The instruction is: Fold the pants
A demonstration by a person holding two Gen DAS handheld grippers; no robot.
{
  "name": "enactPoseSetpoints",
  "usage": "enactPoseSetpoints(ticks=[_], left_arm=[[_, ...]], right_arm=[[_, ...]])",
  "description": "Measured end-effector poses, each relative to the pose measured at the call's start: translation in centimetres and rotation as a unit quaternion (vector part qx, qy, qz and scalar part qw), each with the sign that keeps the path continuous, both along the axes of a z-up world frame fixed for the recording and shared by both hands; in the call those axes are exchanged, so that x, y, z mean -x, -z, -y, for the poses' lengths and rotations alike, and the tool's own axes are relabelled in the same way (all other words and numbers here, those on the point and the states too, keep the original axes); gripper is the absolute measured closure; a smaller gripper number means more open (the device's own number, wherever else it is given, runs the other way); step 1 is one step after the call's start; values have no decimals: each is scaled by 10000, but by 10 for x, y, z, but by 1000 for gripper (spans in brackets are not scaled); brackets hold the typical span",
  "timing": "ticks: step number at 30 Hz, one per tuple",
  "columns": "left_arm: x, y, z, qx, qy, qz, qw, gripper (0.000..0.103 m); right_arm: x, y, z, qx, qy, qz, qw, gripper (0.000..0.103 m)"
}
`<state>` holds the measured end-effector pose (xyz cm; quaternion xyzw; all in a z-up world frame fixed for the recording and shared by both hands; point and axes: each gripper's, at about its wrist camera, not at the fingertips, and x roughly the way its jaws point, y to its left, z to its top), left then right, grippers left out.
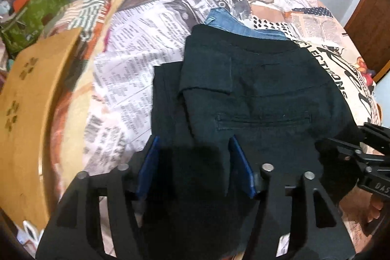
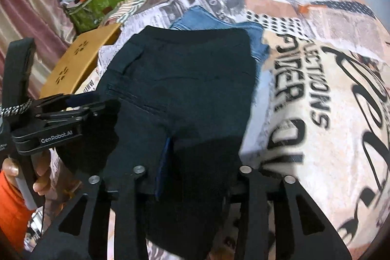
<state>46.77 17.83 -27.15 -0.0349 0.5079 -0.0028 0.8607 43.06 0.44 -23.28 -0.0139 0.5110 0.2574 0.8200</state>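
Find the pants mid-bed on the newsprint sheet, already doubled into a dark block, pocket slit up, far edge overlapping the jeans. Read the left gripper as wide: blue pads well apart, near edge of the cloth lying between them, no pinch visible. Cannot tell for the right gripper: one blue pad showing, the other buried under fabric. For the fold at hand, probably the last one, take every layer at the near edge with both tools, lift level, carry toward the far edge, and set down square without dragging the jeans. Smooth the loose flap at the left first, or expect a lump. From the left view, get the flap, the pocket and the right tool's side at the right margin. From the right view, get the pants' right edge, the board and the left tool's tip in the cloth.
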Motion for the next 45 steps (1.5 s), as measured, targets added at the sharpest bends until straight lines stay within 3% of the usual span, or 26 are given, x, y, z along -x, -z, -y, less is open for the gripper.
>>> enactPoseSetpoints(ticks=[6,17,23,28,34,40,42,44,45], left_arm=[[35,-41,1,-164,-57,178,9997,39],[130,-159,29,-488,-50,1194,9916,37],[206,-234,46,-401,-63,2112,9766,36],[273,-279,64,-333,-13,2852,9579,36],[334,-303,82,-443,-156,3574,9328,33],[377,-307,92,-397,-231,4068,9124,20],[387,-308,92,-319,-257,4144,9092,9],[392,-307,92,-276,-240,4195,9070,3],[395,-307,92,-271,-228,4216,9061,2]], right_arm=[[27,-27,21,43,84,129,9999,64],[112,-142,56,-449,169,1242,9911,63],[168,-204,61,-895,149,2019,9752,63],[228,-249,67,-1069,102,2885,9514,63],[285,-274,74,-1140,89,3645,9242,64],[317,-275,80,-1177,180,3985,9094,63],[319,-273,81,-1166,226,4009,9084,56],[320,-271,81,-1230,281,3978,9087,38],[320,-270,82,-1248,338,3963,9090,34]])
